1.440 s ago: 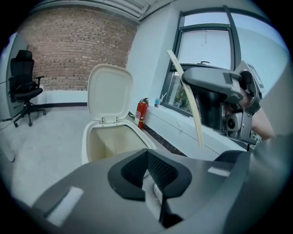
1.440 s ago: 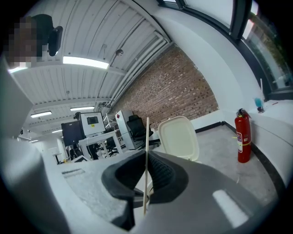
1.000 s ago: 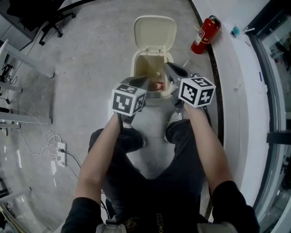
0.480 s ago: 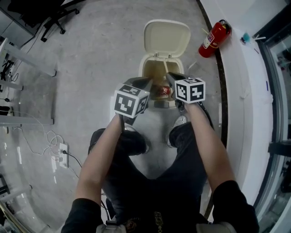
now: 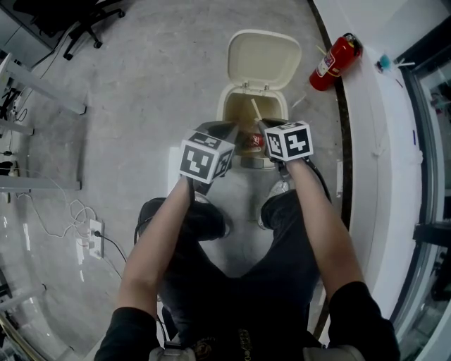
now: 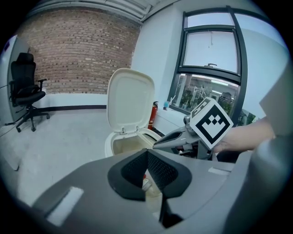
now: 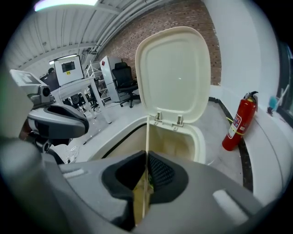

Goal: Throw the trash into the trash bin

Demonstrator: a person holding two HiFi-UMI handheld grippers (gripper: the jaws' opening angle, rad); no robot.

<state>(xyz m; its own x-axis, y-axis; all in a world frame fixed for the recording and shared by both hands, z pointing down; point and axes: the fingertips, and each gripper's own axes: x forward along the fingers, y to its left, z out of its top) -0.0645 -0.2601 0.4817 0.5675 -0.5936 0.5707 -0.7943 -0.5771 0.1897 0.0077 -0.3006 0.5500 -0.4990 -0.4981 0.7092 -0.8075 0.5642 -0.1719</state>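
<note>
A cream trash bin (image 5: 279, 106) stands on the floor with its lid (image 5: 264, 60) swung up. Red and pale trash (image 5: 253, 141) lies inside near the front wall. My right gripper (image 5: 262, 125) is shut on a thin wooden stick (image 7: 147, 137), which points up over the bin's opening (image 7: 171, 141); the stick (image 5: 255, 110) also shows in the head view. My left gripper (image 5: 229, 129) hovers over the bin's front left edge, shut, with nothing seen between its fingers (image 6: 158, 171). In the left gripper view the bin's rim (image 6: 110, 142) lies just ahead.
A red fire extinguisher (image 5: 335, 60) leans by the white wall ledge right of the bin. The person's shoes (image 5: 204, 215) stand just before the bin. Office chairs (image 5: 84, 21), desk legs and a power strip (image 5: 94, 236) with cables are off to the left.
Both grippers have closed in on the bin's front edge, and the right one has drawn nearer the left. The stick now shows over the opening.
</note>
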